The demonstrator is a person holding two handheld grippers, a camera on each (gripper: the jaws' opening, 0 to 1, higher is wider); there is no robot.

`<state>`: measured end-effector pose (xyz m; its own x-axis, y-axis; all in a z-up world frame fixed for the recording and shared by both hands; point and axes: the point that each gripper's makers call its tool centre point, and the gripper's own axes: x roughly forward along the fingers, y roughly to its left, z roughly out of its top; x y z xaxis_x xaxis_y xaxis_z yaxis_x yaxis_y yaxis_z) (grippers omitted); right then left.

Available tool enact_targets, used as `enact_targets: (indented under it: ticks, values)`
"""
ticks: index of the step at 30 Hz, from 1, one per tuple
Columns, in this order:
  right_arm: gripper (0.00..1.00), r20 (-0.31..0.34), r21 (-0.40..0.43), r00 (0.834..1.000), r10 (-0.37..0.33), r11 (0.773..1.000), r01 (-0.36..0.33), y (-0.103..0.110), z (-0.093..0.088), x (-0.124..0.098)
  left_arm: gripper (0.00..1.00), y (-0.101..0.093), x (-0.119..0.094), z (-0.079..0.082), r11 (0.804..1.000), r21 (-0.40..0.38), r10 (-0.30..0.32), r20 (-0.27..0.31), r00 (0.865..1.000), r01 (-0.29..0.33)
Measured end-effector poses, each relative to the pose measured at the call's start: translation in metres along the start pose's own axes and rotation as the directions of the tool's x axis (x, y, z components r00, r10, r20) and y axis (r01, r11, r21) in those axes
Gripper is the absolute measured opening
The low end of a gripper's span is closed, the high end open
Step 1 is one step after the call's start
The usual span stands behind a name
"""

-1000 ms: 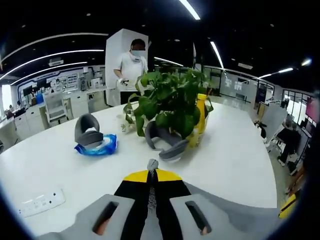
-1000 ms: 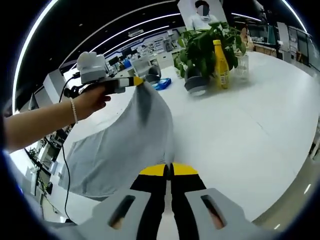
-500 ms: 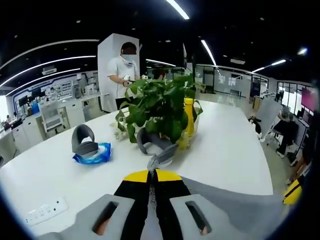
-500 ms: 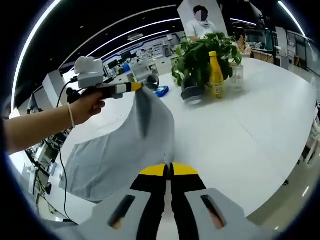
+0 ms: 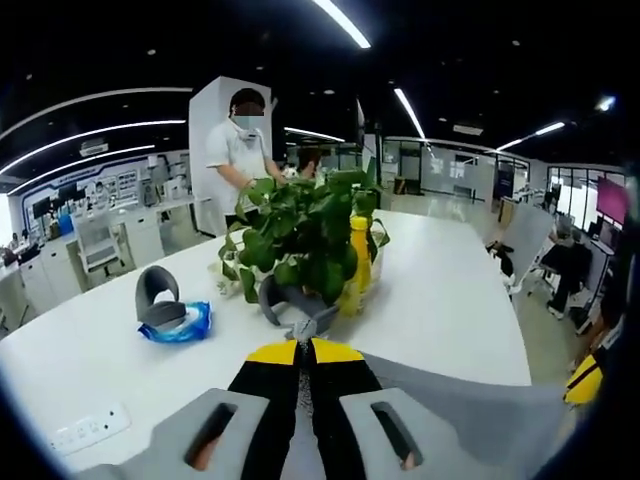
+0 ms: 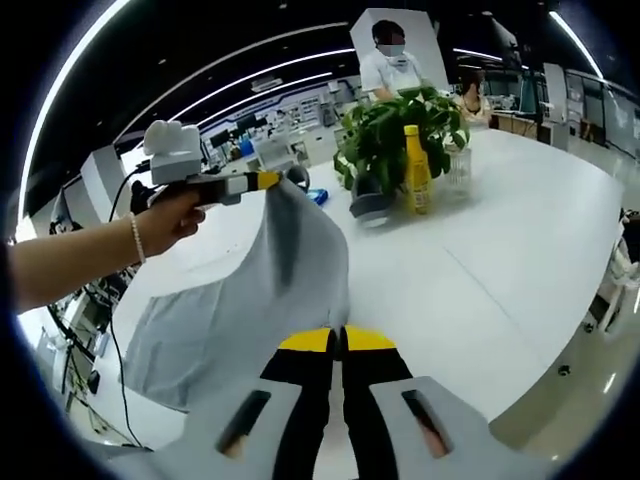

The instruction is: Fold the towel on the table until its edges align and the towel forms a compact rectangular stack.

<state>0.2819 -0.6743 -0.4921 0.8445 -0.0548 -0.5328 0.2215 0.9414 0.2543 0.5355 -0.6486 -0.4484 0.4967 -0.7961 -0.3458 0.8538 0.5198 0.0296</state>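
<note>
Right gripper view: both grippers, right gripper and left gripper, pinch the grey towel lifted above the tabletop, its held edge running between them, remainder draping toward the near edge.

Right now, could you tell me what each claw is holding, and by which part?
Both hold the grey towel, lifted off the white table: the left claw pinches one upper corner, and the right claw pinches the other end of that top edge.

Bright, even light from ceiling strip lights across the upper frame; white counter glares slightly, shadows soft. Strong fisheye bending at edges, background mildly soft, centre sharp.
</note>
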Motion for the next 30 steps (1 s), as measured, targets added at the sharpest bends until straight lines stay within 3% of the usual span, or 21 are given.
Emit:
enact_targets:
  ticks: [15, 23, 30]
  values:
    - [0.0, 0.068, 0.017, 0.996, -0.06, 0.998, 0.059, -0.019, 0.022, -0.024, 0.03, -0.022, -0.006, 0.018, 0.999, 0.035, -0.026, 0.03, 0.999, 0.025]
    - [0.0, 0.084, 0.011, 0.996, -0.039, 0.999, 0.039, -0.003, 0.022, -0.031, 0.03, -0.02, -0.013, 0.02, 0.999, 0.035, -0.027, 0.031, 0.999, 0.026]
    - [0.0, 0.096, -0.007, 0.995, 0.014, 1.0, -0.013, 0.03, 0.022, -0.037, 0.03, -0.013, -0.024, 0.027, 0.999, 0.021, -0.025, 0.04, 0.999, 0.024]
